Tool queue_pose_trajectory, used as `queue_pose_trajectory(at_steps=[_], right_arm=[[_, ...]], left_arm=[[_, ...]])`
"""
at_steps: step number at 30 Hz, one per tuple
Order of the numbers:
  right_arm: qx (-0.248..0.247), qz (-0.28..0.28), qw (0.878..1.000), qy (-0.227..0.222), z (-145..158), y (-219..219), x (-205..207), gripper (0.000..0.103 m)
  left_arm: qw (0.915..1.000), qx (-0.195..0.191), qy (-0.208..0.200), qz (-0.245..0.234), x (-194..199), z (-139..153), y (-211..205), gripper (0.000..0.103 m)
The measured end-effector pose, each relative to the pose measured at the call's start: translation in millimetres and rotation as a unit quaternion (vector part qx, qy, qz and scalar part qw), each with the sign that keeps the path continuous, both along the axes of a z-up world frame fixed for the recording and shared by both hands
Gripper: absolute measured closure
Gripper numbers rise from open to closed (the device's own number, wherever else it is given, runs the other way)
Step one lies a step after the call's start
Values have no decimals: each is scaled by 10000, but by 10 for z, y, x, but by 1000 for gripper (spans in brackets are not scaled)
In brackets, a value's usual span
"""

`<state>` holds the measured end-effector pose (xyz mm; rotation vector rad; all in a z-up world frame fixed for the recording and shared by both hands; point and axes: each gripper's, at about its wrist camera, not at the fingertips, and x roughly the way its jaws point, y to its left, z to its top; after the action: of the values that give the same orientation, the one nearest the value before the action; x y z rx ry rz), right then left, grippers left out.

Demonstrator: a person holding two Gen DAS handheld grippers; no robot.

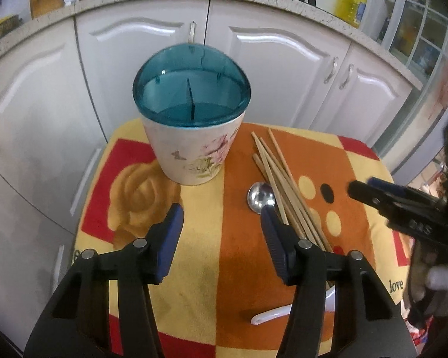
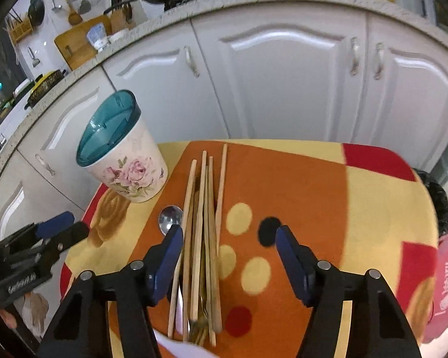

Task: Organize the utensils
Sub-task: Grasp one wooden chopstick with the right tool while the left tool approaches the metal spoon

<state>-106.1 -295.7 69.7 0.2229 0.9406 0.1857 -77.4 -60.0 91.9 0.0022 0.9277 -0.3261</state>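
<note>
Both the left tongs (image 1: pixel 222 217) and right tongs (image 2: pixel 228 238) hover with jaws apart, gripping nothing. Chopsticks (image 2: pixel 204 208) lie bundled on the tabletop (image 2: pixel 373 208) beside a metal spoon (image 1: pixel 260 197), near the floral utensil holder (image 1: pixel 194 149); beneath them is perhaps a fork.

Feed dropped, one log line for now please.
holder: upright, empty | chopsticks: on cloth | left gripper: open, empty | right gripper: open, over chopsticks

A floral white utensil holder (image 1: pixel 194 152) with a teal divided rim stands upright on the counter. At its four o'clock lies a loose bundle of wooden chopsticks (image 1: pixel 283 185), tips fanned toward the cabinets. A metal spoon (image 1: pixel 261 197) lies bowl-up just left of them, touching.
</note>
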Motion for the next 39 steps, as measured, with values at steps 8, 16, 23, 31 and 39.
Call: queue_pose_trajectory(at_steps=[8,16,23,31,39], right_arm=[[-18,625,9976,311,-212,453,649,65],[58,766,9940,772,-524,598,1131,88],[374,787,9941,645,-446,365,939,95],[328,263,9988,263,-129,-220,613,97],[575,-234,9971,452,-251,-737,392,97]], left_arm=[[9998,3,194,83,149,-117,49,50],[9996,43,185,-202,106,-146,-4,50],[9994,5,295,-195,147,-197,38,50],[9989,-55,371,-271,210,-267,-102,50],[9973,-71,545,-483,385,-461,-336,50]])
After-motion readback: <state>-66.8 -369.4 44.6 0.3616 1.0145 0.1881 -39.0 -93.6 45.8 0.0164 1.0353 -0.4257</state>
